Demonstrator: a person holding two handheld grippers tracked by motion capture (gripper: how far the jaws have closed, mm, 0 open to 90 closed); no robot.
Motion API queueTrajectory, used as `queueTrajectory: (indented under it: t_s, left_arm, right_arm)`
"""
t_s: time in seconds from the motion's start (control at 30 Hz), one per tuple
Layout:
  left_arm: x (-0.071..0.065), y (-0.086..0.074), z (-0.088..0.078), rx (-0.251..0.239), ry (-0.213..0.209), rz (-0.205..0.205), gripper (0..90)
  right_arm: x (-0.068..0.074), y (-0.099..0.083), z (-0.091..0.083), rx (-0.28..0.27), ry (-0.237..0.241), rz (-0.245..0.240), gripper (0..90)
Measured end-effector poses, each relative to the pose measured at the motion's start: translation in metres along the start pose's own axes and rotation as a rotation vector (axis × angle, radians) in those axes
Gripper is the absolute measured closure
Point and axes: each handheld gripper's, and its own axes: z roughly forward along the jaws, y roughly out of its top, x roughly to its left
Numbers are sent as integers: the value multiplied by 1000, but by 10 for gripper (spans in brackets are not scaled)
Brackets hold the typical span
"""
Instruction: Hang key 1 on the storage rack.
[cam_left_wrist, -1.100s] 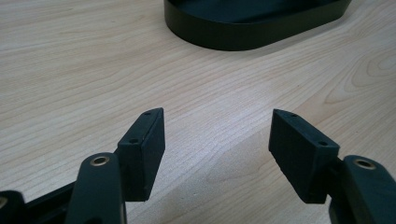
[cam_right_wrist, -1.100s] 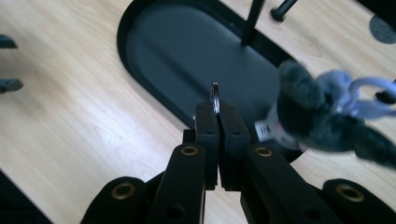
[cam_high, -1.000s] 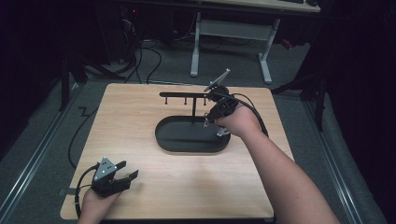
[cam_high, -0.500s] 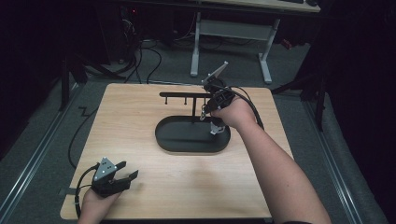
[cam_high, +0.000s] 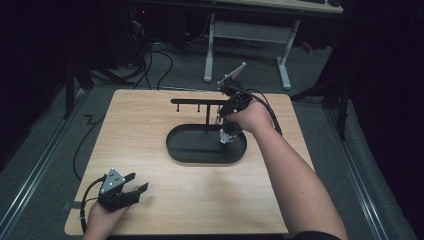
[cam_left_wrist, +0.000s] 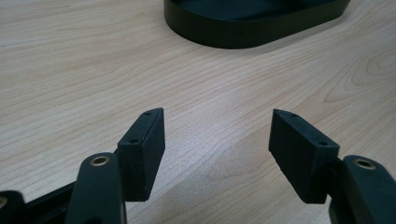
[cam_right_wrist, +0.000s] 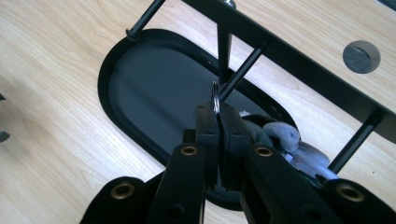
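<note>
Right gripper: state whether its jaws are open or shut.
Shut. In the right gripper view the right gripper clamps a metal key ring, held at a peg of the black stand.

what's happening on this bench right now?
A person works two handheld grippers over a light wooden table. The right gripper is shut on a thin metal key ring with a pale plush charm hanging under it, holding the ring right at the tip of a black peg on the black hook stand, above its black oval tray base. Whether the ring is already on the peg is unclear. The left gripper rests open near the table's front corner.
</note>
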Motion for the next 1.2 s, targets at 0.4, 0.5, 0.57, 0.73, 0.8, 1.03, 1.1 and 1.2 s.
queueTrajectory:
  t_s: [0.4,0.5,0.57,0.73,0.8,1.03,1.1,1.2]
  left_arm:
    - [-1,-1,1,0,-2,2,368]
    - [-1,-1,1,1,-3,0,368]
    - [-1,-1,1,2,-2,2,368]
    - [-1,-1,2,3,-4,3,369]
    - [-1,-1,2,1,-4,1,368]
    - [-1,-1,1,2,-3,2,368]
    - [-1,-1,1,2,-3,4,368]
    - [-1,-1,2,4,-5,3,369]
  right_arm:
    - [-6,3,2,-5,-8,2,890]
    - [-7,4,2,-6,-5,11,890]
    - [-7,4,3,-12,-6,16,889]
    - [-9,6,4,-37,-18,20,887]
    - [-9,7,5,-37,-14,31,884]
    - [-9,8,5,-44,-25,21,887]
    - [-9,7,5,-46,-23,22,886]
    - [-8,7,5,-48,-24,26,885]
